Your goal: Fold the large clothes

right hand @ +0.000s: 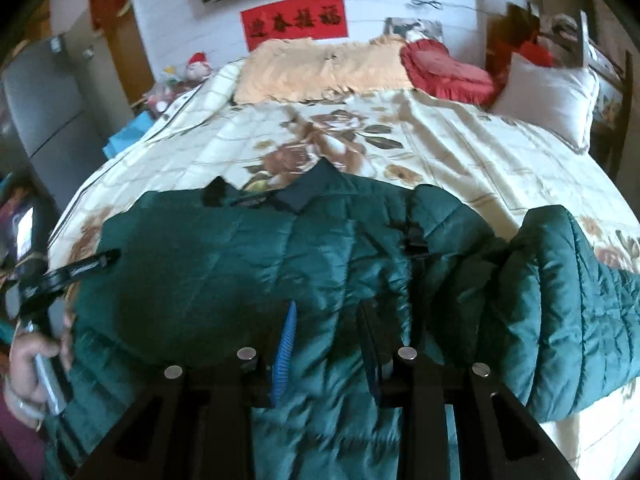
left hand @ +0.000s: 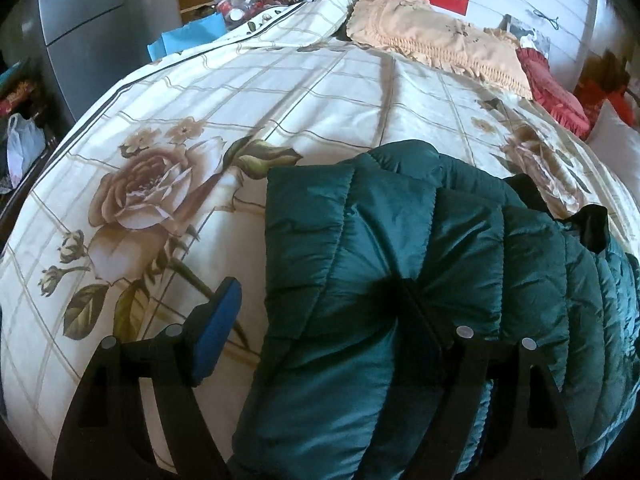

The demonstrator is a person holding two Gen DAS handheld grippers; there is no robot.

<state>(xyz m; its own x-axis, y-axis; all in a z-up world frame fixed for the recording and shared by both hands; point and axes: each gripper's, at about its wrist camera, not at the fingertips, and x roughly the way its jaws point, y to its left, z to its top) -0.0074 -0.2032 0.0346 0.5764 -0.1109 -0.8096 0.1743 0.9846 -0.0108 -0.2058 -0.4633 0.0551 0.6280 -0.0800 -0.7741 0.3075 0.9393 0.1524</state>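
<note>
Green jacket (right hand: 280, 264) spread across the bed's (left hand: 320, 92) near edge. Left gripper (left hand: 316, 312) jaws apart, straddling its left edge. Right gripper (right hand: 328, 344) narrow, apparently pinching fabric; blurred. Secure a full-thickness bite before folding.

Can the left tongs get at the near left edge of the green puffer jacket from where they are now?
Probably yes. The left tongs stand open right over the green puffer jacket's left edge, one finger above the floral bedspread, the other on the padding. Nothing lies between them and that edge.
</note>
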